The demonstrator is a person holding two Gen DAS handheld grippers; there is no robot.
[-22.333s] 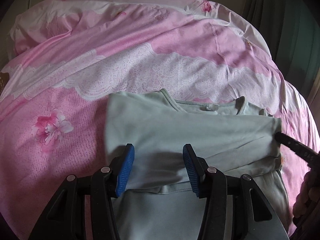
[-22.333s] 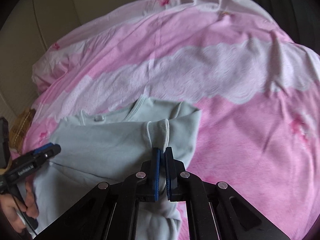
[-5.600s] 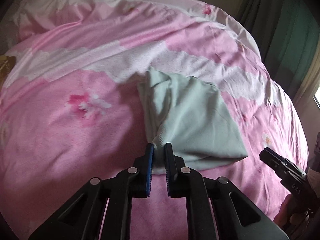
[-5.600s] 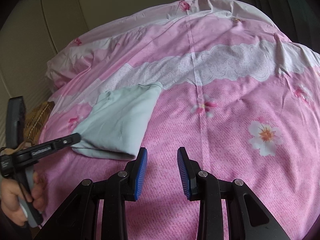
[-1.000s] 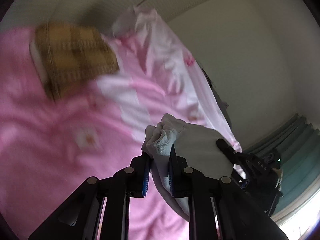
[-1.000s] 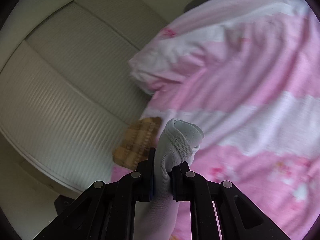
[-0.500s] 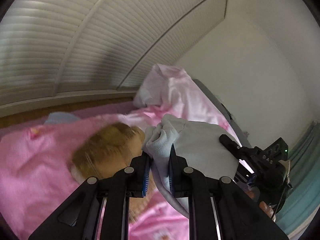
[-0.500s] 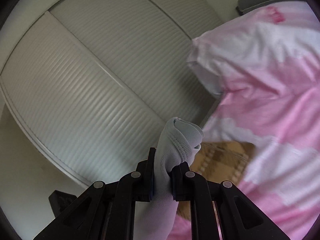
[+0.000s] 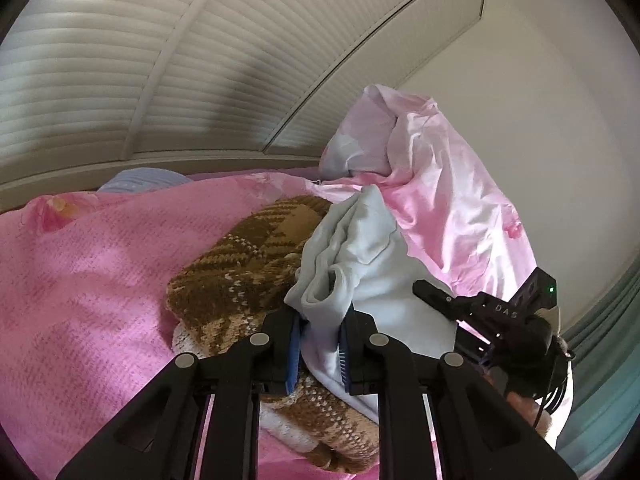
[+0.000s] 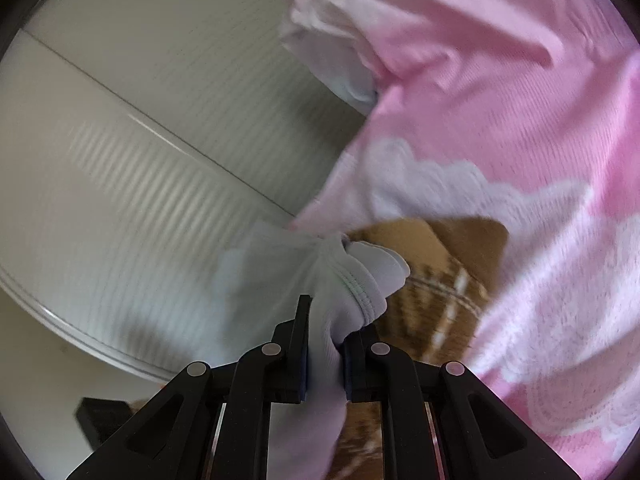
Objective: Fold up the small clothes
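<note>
The folded pale green top (image 9: 372,264) hangs between both grippers, just above a folded brown plaid knit (image 9: 240,276) that lies on the pink bed cover. My left gripper (image 9: 319,344) is shut on one bunched edge of the top. My right gripper (image 10: 326,354) is shut on the opposite edge, where a stitched hem of the top (image 10: 352,276) sticks up above the blue pads. In the left wrist view the right gripper (image 9: 436,294) shows at the right, its black tip against the top, with a hand behind it. The brown knit (image 10: 448,280) shows blurred in the right wrist view.
A pink flowered bed cover (image 9: 80,280) spreads to the left, and a heaped pale pink quilt (image 9: 432,184) rises behind. White slatted wardrobe doors (image 9: 160,60) stand close beyond the bed. A light blue cloth (image 9: 140,182) peeks over the bed's far edge. Green curtains (image 9: 608,360) hang at right.
Both grippers have swung across the bed and come down with the green top. The brown knit, off to the upper left a second ago, now lies right under the top.
</note>
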